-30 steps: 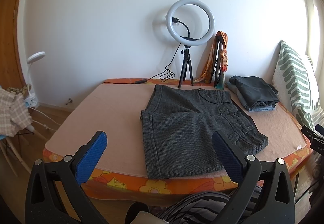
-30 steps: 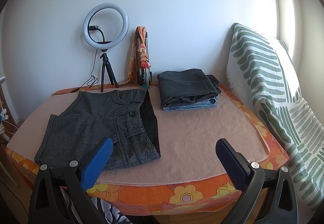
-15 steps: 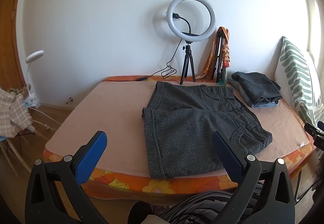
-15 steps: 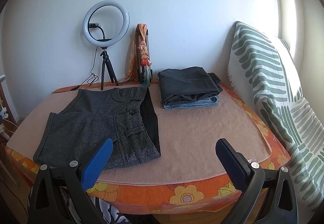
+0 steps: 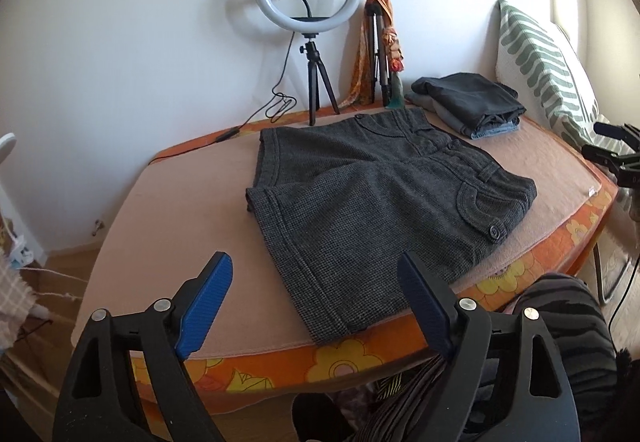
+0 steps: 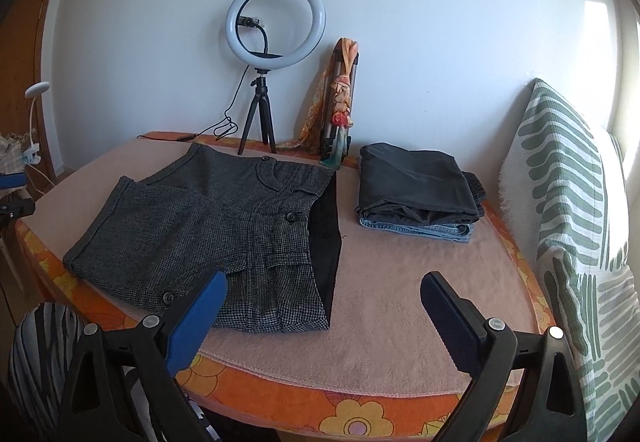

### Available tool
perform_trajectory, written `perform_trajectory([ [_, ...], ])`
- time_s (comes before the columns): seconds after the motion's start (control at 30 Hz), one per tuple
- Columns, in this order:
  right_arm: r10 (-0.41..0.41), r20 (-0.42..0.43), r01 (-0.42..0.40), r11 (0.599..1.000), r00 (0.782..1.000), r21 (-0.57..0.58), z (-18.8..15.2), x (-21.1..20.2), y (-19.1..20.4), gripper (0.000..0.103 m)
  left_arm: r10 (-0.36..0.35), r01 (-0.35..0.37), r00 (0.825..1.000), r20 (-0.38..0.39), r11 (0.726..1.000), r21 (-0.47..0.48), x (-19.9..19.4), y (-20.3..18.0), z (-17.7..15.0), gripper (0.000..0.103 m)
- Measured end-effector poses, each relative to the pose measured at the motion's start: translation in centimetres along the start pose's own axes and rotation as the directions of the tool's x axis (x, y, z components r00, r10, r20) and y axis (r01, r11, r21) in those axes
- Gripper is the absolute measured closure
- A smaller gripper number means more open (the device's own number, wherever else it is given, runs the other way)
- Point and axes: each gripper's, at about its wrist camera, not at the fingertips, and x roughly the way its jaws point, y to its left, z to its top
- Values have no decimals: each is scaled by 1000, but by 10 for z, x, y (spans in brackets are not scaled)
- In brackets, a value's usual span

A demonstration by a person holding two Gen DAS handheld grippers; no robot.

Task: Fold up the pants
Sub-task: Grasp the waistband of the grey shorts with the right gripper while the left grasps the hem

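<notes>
A: Left view first. How's the claw?
B: The left gripper point(image 5: 316, 292) is spread wide and holds nothing. It hangs over the table's near edge point(image 5: 256, 356), clear of the cloth.
A: And the pants?
B: The pants point(image 5: 372, 202) lie flat on the pink cover point(image 5: 176, 210), hems toward the bare left side, near leg reaching almost to the rim.
A: Right view?
B: The right gripper point(image 6: 324, 302) is equally wide and touches nothing. The pants point(image 6: 224, 226) sit left of center, black lining showing at the waist. Bare cover point(image 6: 400, 282) lies before the folded stack point(image 6: 418, 190); a ring light point(image 6: 275, 22) stands behind.
</notes>
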Motion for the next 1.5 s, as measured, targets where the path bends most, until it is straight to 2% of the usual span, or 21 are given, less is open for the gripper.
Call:
perform_trajectory([
  [0.1, 39, -31, -41, 996, 999, -81, -1, 16, 7, 11, -55, 57, 997, -53, 998, 34, 14, 0, -6, 32],
  [0.2, 136, -73, -144, 983, 988, -111, -4, 32, 10, 14, -147, 149, 984, -100, 989, 12, 26, 3, -10, 41],
  [0.3, 204, -138, -221, 967, 969, -124, -9, 50, 15, 17, -174, 181, 976, -132, 983, 38, 35, -2, -13, 43],
  [0.43, 239, -236, -295, 925, 942, -242, -18, 71, 36, 28, -209, 225, 962, -177, 971, 76, 43, -7, -16, 44],
  [0.57, 225, -301, -332, 866, 926, -374, -27, 86, 61, 32, -251, 275, 942, -223, 958, 84, 59, -9, -20, 44],
  [0.7, 216, -364, -372, 817, 906, -441, -32, 100, 73, 38, -293, 318, 920, -260, 946, 61, 72, -10, -23, 48],
  [0.8, 185, -383, -373, 779, 905, -504, -40, 107, 82, 40, -294, 329, 913, -282, 941, 83, 80, -14, -26, 48],
  [0.87, 175, -396, -382, 755, 901, -533, -42, 114, 87, 45, -297, 337, 908, -296, 937, 93, 83, -16, -27, 48],
  [0.93, 157, -410, -384, 736, 898, -558, -45, 119, 92, 61, -302, 345, 904, -302, 933, 101, 85, -17, -27, 48],
  [0.97, 139, -414, -375, 729, 900, -573, -47, 123, 94, 62, -303, 349, 903, -304, 931, 108, 85, -19, -27, 48],
  [1.03, 126, -416, -373, 717, 900, -589, -49, 125, 97, 71, -299, 350, 904, -307, 929, 125, 86, -21, -27, 48],
  [1.13, 129, -413, -371, 723, 901, -583, -44, 124, 96, 80, -302, 362, 900, -314, 920, 151, 86, -25, -29, 47],
  [1.23, 150, -402, -372, 742, 903, -559, -31, 121, 92, 84, -301, 371, 897, -325, 911, 178, 87, -30, -32, 47],
  [1.43, 172, -378, -362, 775, 910, -519, -1, 119, 89, 87, -305, 373, 894, -327, 912, 172, 92, -28, -32, 47],
  [1.5, 179, -370, -359, 787, 911, -502, 7, 118, 88, 87, -296, 363, 899, -323, 916, 172, 94, -27, -33, 47],
])
